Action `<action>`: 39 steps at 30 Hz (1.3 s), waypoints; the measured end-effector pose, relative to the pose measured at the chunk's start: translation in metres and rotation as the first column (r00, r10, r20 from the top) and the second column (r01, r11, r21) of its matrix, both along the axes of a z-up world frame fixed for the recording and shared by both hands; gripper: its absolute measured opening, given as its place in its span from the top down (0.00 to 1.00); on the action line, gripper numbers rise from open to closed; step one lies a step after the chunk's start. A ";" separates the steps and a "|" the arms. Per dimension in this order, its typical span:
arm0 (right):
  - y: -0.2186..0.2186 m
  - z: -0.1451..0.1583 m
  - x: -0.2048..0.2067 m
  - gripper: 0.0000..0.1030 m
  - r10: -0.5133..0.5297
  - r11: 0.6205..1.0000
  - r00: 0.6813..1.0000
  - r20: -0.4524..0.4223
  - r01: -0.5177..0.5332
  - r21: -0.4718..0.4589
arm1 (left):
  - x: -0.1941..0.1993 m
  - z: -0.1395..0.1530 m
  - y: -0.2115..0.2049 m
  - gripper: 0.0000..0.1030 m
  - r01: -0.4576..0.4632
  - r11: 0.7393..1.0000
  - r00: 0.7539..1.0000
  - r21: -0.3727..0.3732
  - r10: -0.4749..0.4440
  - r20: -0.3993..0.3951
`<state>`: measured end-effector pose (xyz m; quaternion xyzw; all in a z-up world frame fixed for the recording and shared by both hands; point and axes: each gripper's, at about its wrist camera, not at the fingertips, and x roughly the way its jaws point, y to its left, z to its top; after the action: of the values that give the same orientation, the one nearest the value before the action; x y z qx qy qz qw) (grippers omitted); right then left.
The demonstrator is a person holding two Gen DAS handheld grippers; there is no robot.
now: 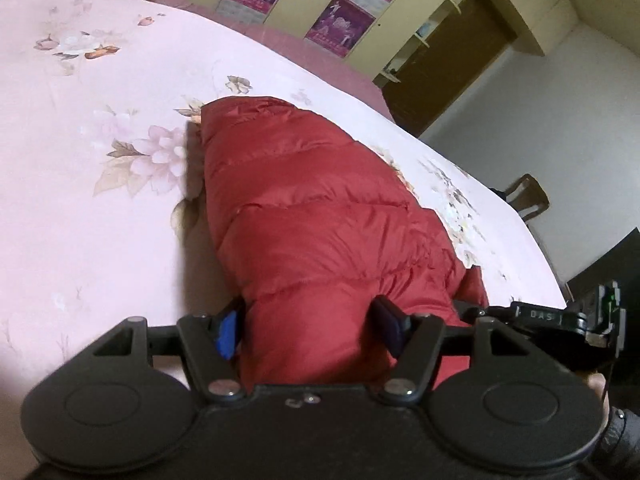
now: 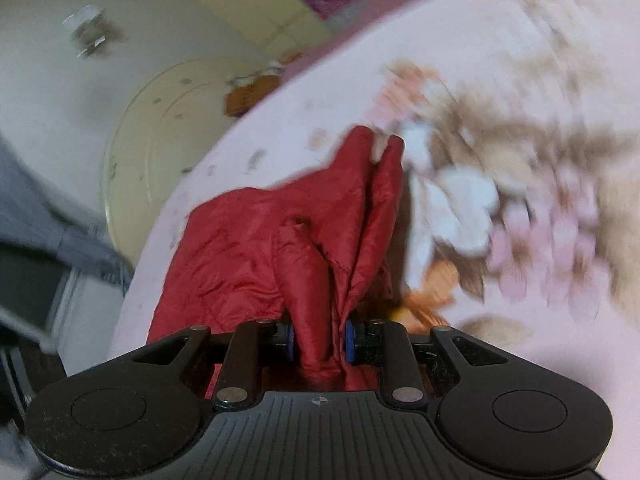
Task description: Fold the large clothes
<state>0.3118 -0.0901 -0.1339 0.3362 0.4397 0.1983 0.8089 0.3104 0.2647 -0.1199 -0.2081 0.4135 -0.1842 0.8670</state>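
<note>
Jacket (image 1: 320, 216) fills my left claw (image 1: 310, 330), its pads clamped wide on the puffy bulk; my right claw (image 2: 319, 340) pinches a thinner bunched fold between near-closed pads. From both claws the jacket's long axis runs toward twelve o'clock over the bed (image 1: 100, 240). Neither hand is nearer, I judge; both carry one end.

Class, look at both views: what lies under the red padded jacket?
Under the red padded jacket lies the pink floral bedspread. Whatever sits directly beneath the jacket's bulk is covered and cannot be seen.
</note>
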 end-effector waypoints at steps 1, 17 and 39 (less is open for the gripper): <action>-0.003 -0.002 0.000 0.79 -0.007 1.000 1.000 -0.003 0.007 0.002 | 0.001 0.001 -0.003 0.36 0.010 1.000 1.000 0.016 -0.010 0.009; 0.033 0.081 -0.008 0.90 0.140 0.918 0.960 0.244 -0.034 -0.394 | 0.020 0.044 0.005 0.38 0.091 0.986 0.974 0.139 -0.117 0.192; 0.056 0.087 -0.127 0.96 0.344 0.858 0.919 0.194 -0.224 -0.463 | -0.106 0.040 -0.045 0.41 0.185 0.918 0.958 0.352 -0.249 0.146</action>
<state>0.1844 -0.0337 -0.0469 0.0495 0.4031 0.2581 0.8766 0.2047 0.2200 -0.0801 0.0075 0.3757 -0.2254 0.8989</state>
